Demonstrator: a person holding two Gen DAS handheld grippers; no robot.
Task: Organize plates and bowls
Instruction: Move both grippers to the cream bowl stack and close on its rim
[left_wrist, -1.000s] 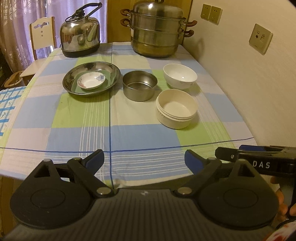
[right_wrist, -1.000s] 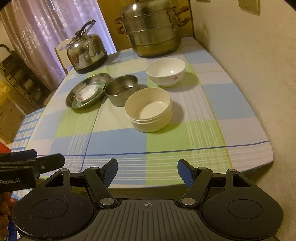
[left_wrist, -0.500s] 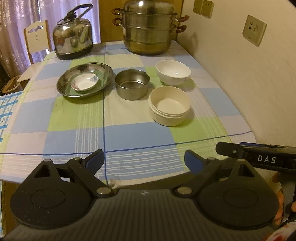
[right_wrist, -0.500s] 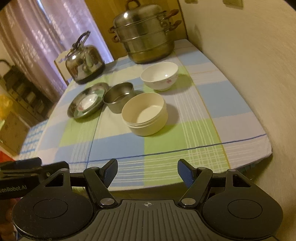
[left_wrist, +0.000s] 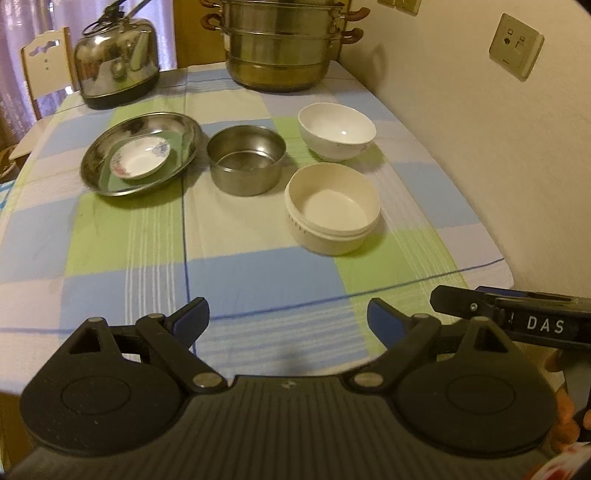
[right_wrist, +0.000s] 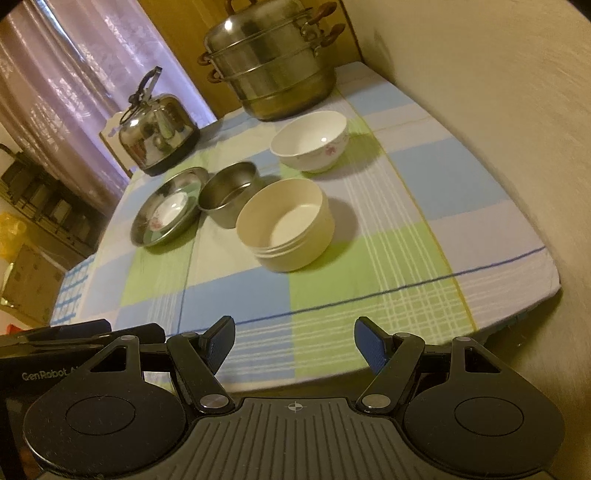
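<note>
A cream bowl (left_wrist: 332, 208) sits on the bench (left_wrist: 240, 280) ahead of both empty, spread jaws, the left gripper (left_wrist: 288, 319) and right gripper (right_wrist: 294, 341), with a steel bowl (left_wrist: 246, 164), white bowl (left_wrist: 337, 131) and saucer (left_wrist: 140, 161) in a steel plate (left_wrist: 99, 162) beyond.

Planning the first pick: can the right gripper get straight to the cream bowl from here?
Probably yes. The right gripper is open and empty, and only bare tablecloth lies between it and the cream bowl. The steel bowl sits close behind its left side.
</note>
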